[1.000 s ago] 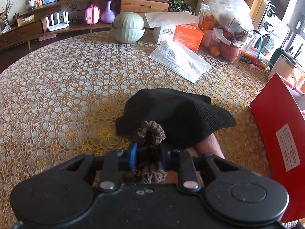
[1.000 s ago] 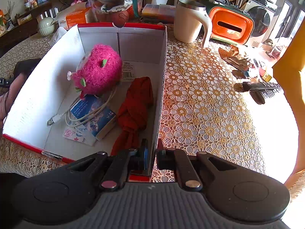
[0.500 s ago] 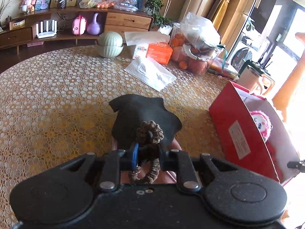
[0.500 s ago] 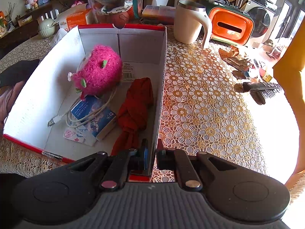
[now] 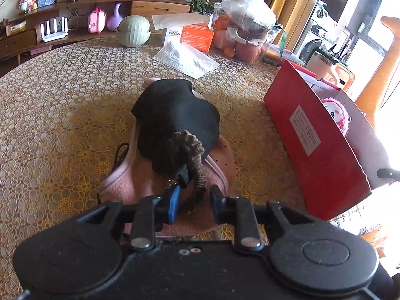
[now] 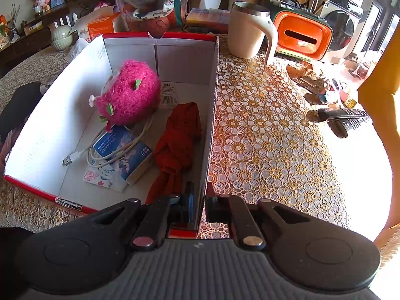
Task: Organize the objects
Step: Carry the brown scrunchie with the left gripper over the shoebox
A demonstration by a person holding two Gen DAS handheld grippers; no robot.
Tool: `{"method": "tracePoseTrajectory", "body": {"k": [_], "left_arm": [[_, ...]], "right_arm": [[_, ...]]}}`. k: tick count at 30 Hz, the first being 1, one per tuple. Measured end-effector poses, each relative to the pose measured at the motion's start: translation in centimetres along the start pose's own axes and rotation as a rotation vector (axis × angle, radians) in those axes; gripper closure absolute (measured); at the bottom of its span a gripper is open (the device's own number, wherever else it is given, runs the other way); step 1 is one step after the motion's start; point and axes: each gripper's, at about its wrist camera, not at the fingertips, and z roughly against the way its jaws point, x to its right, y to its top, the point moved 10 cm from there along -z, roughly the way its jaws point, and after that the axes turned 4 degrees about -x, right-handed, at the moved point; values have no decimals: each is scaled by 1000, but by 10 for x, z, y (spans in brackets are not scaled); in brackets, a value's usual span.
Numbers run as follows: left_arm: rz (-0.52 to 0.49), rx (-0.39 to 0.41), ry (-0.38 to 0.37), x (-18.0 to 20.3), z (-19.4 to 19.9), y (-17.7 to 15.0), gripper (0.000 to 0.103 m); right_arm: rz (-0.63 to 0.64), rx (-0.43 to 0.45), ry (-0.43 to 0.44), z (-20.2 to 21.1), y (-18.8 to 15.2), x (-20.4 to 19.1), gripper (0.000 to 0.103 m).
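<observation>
My left gripper (image 5: 193, 198) holds a brown ruffled scrunchie (image 5: 192, 150) above a black cloth (image 5: 172, 115) that lies on a pink garment (image 5: 130, 182). The jaws stand slightly apart around the scrunchie, which hangs between them. The red box (image 5: 317, 147) stands to the right. My right gripper (image 6: 199, 203) is shut on the box's right wall (image 6: 211, 115). Inside the box lie a pink plush toy (image 6: 128, 92), a red cloth (image 6: 178, 145), a white cable (image 6: 105, 150) and a blue booklet (image 6: 125, 153).
On the lace-covered table (image 5: 55, 95) stand a tissue pack (image 5: 185, 58), an orange tissue box (image 5: 192, 36), a green bowl (image 5: 133, 31) and a bagged fruit basket (image 5: 246, 37). A mug (image 6: 246, 31), an orange container (image 6: 303, 36) and remote controls (image 6: 345, 120) lie right of the box.
My left gripper has risen and pulled back with the scrunchie, and its jaws have spread a little. The pink garment now shows under the black cloth. The right gripper has stayed on the box wall.
</observation>
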Motion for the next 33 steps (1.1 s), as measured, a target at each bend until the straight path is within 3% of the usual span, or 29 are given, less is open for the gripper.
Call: {"method": "tracePoseTrajectory", "body": {"k": [7, 11, 21, 24, 33], "left_arm": [[-35, -25, 29, 2, -19, 1, 79], [-15, -34, 36, -2, -23, -1, 95], [4, 75, 21, 1, 35, 24, 97], [21, 99, -11, 6, 54, 34, 97], [249, 130, -217, 8, 86, 55, 97]], "right_arm": [[0, 0, -1, 0, 0, 0, 94], [1, 0, -1, 0, 0, 0, 94], [-1, 1, 0, 0, 0, 0, 94], [1, 3, -2, 1, 1, 0, 94], [3, 5, 0, 2, 1, 0, 94]]}}
